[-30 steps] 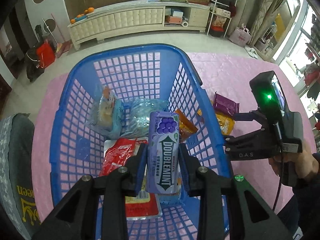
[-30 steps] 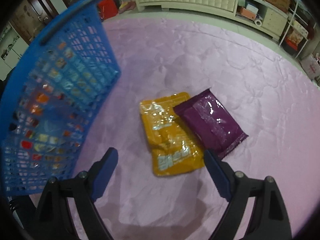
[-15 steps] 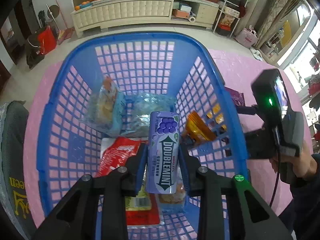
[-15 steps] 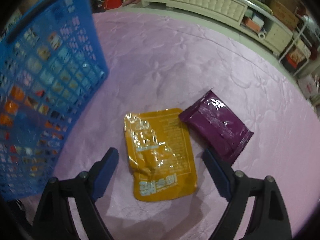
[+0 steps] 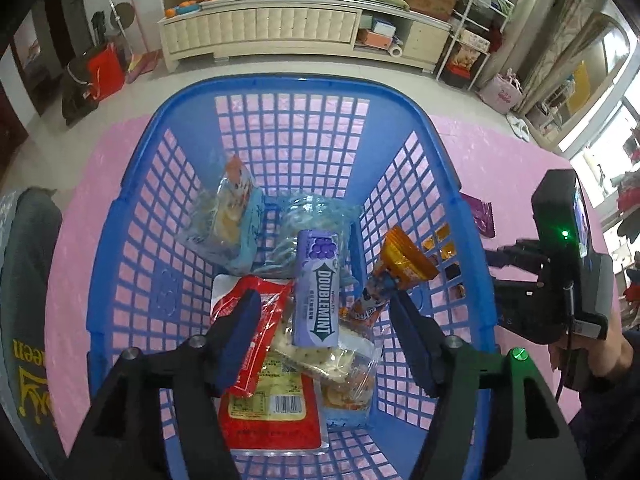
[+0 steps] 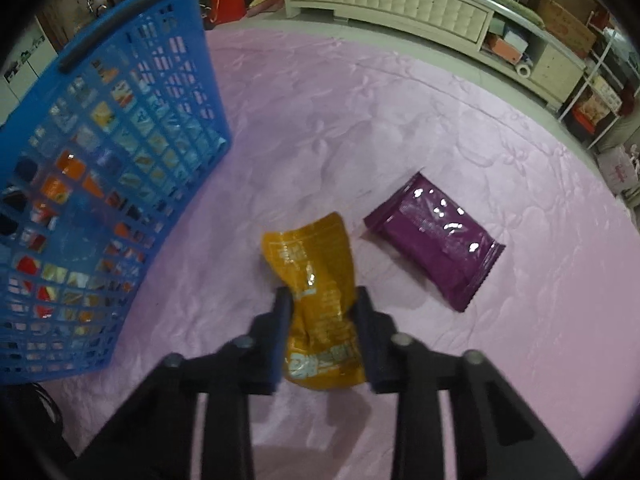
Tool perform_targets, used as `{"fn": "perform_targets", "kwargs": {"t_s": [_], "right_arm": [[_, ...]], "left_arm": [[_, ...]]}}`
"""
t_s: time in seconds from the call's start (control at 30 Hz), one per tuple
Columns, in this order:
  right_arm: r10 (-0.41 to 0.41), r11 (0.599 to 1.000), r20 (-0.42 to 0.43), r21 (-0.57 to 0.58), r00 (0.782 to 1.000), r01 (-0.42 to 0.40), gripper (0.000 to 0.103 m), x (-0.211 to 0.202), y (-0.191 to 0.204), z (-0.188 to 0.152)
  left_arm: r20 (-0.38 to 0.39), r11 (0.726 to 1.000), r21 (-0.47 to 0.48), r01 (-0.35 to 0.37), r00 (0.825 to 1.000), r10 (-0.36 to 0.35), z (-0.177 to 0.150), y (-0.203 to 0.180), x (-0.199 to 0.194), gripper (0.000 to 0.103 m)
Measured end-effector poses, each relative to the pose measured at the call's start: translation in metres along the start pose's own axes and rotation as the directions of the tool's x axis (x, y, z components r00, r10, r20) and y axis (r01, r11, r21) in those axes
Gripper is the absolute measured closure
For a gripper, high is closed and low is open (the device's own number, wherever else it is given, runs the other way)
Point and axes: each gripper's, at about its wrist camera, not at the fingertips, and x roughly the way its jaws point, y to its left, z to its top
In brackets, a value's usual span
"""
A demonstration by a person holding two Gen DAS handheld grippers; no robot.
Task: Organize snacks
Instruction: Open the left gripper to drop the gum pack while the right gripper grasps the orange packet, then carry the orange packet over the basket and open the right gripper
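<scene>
Beside the blue basket (image 6: 120,168), on the pink cloth (image 6: 360,120): two packets not yet stowed, an orange pouch (image 6: 316,280) nearer the basket wall and a purple packet (image 6: 432,248) just past it on the far side. Inside the basket (image 5: 256,92): a heap of snacks, with a gum pack (image 5: 316,292) lying free on top near the middle, above a red packet (image 5: 256,308) and a clear bag of crackers (image 5: 340,356).

Over the basket, left gripper (image 5: 320,320) opening, fingers well apart from the gum pack, nothing pinched. Outside the basket, right gripper (image 6: 322,312) closing on the orange pouch, foil crumpled between the fingers, pads seemingly pressing its sides.

Likely trouble, biggest first: catching the basket rim with the pouch while swinging across, tipping or shoving the basket. Next, slippery foil sliding out of a narrow pinch during the lift. Then both grippers crowding over the basket. Least, the gum pack rolling off the heap, a loose perch.
</scene>
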Motion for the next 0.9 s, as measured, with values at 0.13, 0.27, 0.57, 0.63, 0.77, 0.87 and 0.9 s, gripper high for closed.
{"fn": "perform_targets", "kwargs": {"t_s": [0.13,0.27,0.57,0.63,0.77,0.87,0.9], "right_arm": [[0.008,1.0,0.011,0.02,1.0,-0.009,0.078,-0.005,0.0,-0.007],[0.015,0.999,0.031,0.035,0.999,-0.016,0.079,-0.023,0.012,-0.018],[0.019,0.999,0.135,0.028,0.991,-0.023,0.079,-0.099,0.032,-0.014],[0.019,0.999,0.158,0.026,0.987,-0.024,0.079,-0.115,0.038,-0.014],[0.018,1.0,0.203,0.008,0.979,-0.02,0.078,-0.146,0.06,-0.015],[0.02,1.0,0.229,-0.007,0.973,-0.019,0.078,-0.161,0.075,-0.012],[0.025,1.0,0.237,-0.008,0.971,-0.024,0.078,-0.165,0.08,-0.01]], "left_arm": [[0.02,1.0,0.021,-0.009,1.0,0.009,-0.008,-0.003,-0.008,0.038],[0.038,0.999,0.04,-0.012,0.999,0.01,-0.013,-0.006,-0.018,0.038],[0.115,0.996,0.086,-0.022,0.993,0.013,-0.029,-0.015,-0.069,0.038],[0.13,0.995,0.098,-0.023,0.991,0.01,-0.03,-0.014,-0.079,0.038],[0.151,0.996,0.089,-0.018,0.989,0.004,-0.036,-0.006,-0.092,0.038],[0.143,0.997,0.081,0.006,0.99,-0.018,-0.037,0.003,-0.093,0.038],[0.146,0.997,0.078,0.008,0.989,-0.019,-0.039,0.004,-0.094,0.038]]}}
